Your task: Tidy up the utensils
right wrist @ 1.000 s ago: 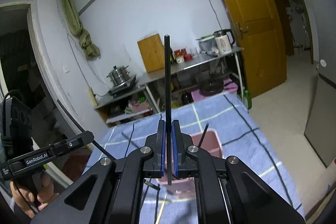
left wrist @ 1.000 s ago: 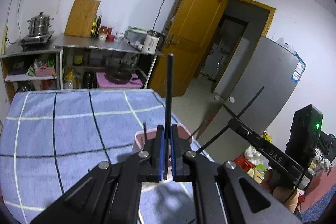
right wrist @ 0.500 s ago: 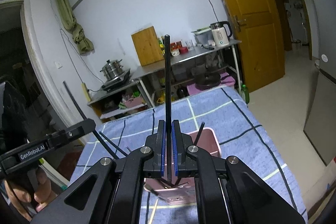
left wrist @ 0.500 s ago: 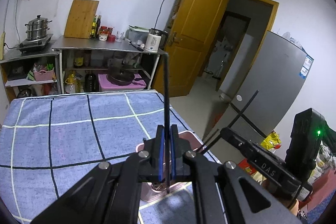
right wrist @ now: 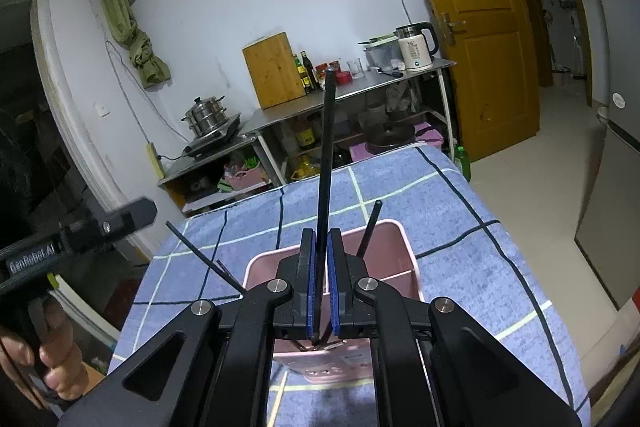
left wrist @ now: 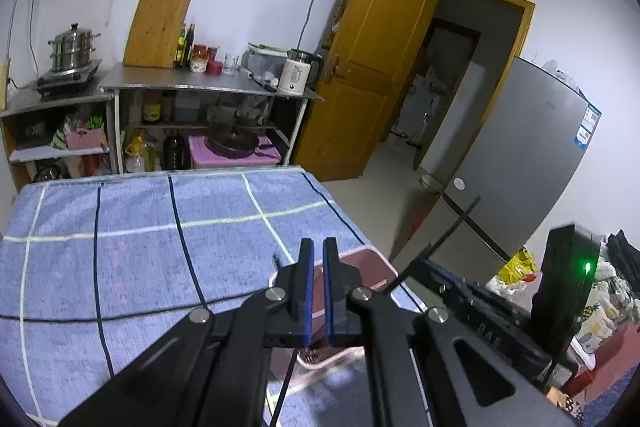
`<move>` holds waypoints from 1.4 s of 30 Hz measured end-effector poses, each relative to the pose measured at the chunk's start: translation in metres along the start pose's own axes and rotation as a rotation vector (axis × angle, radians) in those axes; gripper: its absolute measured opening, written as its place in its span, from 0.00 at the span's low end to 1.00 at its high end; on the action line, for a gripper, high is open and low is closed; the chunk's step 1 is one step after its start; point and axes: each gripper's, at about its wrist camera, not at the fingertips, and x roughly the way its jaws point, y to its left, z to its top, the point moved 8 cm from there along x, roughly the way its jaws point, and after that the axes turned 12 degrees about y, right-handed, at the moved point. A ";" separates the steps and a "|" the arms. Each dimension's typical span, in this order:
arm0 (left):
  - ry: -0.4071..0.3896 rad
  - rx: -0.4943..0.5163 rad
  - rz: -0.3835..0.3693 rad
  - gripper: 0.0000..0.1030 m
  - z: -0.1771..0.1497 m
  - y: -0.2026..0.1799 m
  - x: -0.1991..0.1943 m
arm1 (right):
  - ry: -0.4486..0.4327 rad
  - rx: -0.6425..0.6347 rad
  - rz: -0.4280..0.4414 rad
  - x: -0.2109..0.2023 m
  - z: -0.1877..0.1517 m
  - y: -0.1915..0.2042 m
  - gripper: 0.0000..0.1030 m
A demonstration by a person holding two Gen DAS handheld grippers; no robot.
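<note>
A pink utensil basket (right wrist: 394,247) stands on the blue checked tablecloth, just below both grippers; it also shows in the left wrist view (left wrist: 370,259). My right gripper (right wrist: 319,239) holds a black chopstick (right wrist: 326,155) loosely between slightly parted pads, tilted, its lower end in the basket. Another black chopstick (right wrist: 369,229) leans inside the basket. My left gripper (left wrist: 316,247) is slightly open with nothing between its pads. A thin black stick (left wrist: 286,387) shows below its fingers, over the cloth.
The table's right edge drops to the floor beside a grey fridge (left wrist: 520,163). A steel shelf (left wrist: 208,83) with a kettle, bottles, a cutting board and a pot stands behind the table. An open yellow door (left wrist: 380,55) is at the right.
The left gripper's pads have parted and the chopstick it held is gone from between them. The right gripper's chopstick has tilted and slid lower as its pads loosened. Both grippers moved down toward the basket.
</note>
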 end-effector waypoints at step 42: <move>0.228 0.118 0.075 0.05 -0.093 0.008 0.044 | 0.067 0.011 0.022 0.005 -0.043 -0.009 0.08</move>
